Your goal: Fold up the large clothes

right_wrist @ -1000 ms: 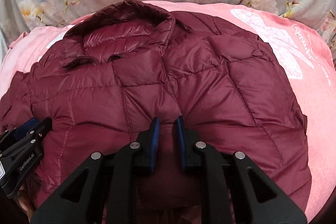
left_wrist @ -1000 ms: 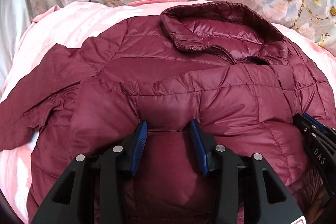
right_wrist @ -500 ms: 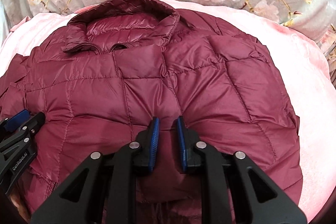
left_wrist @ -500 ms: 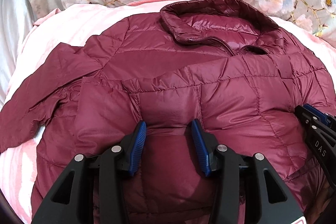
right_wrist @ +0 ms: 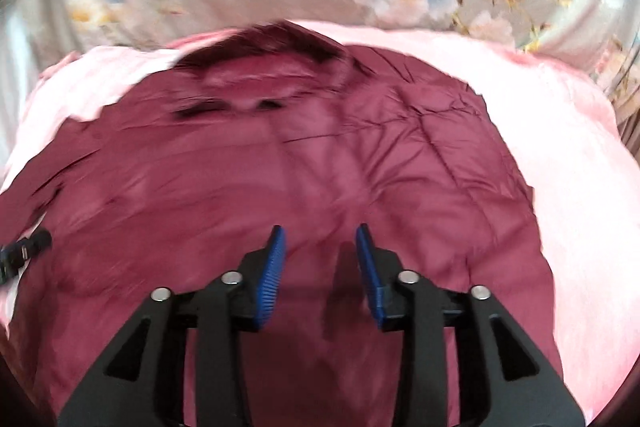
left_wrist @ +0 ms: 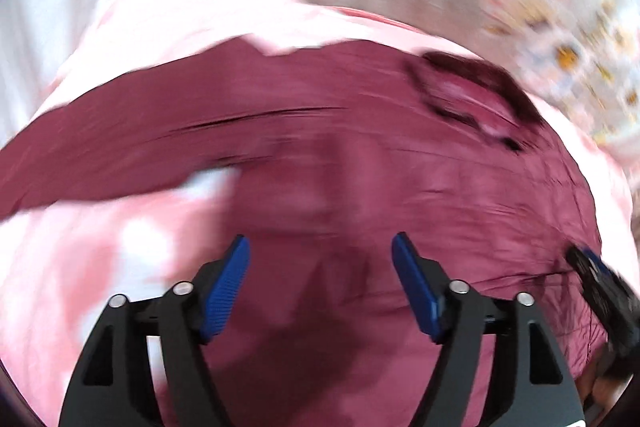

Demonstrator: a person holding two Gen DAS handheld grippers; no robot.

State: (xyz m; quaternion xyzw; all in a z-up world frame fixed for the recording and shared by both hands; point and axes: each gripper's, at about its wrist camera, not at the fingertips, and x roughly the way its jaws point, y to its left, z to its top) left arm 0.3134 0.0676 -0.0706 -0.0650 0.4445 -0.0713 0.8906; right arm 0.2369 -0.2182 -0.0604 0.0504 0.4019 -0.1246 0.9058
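Frame heavily motion-blurred. Left gripper (left_wrist: pixel 320 247) fingers (left_wrist: pixel 414 285) spread wide, having just opened; nothing pinched between them. Maroon quilted jacket (left_wrist: pixel 360 155) lies beyond on pink blanket (left_wrist: pixel 100 247), collar (left_wrist: pixel 472 87) far right. Right gripper (left_wrist: pixel 600 287) at right edge, over the jacket.

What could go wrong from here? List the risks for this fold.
1. Both the left gripper and right gripper have just been opening, nothing pinched; the puffy maroon jacket may spring back open.
2. One sleeve lies spread over the pink blanket, likely leaving the bundle lopsided.
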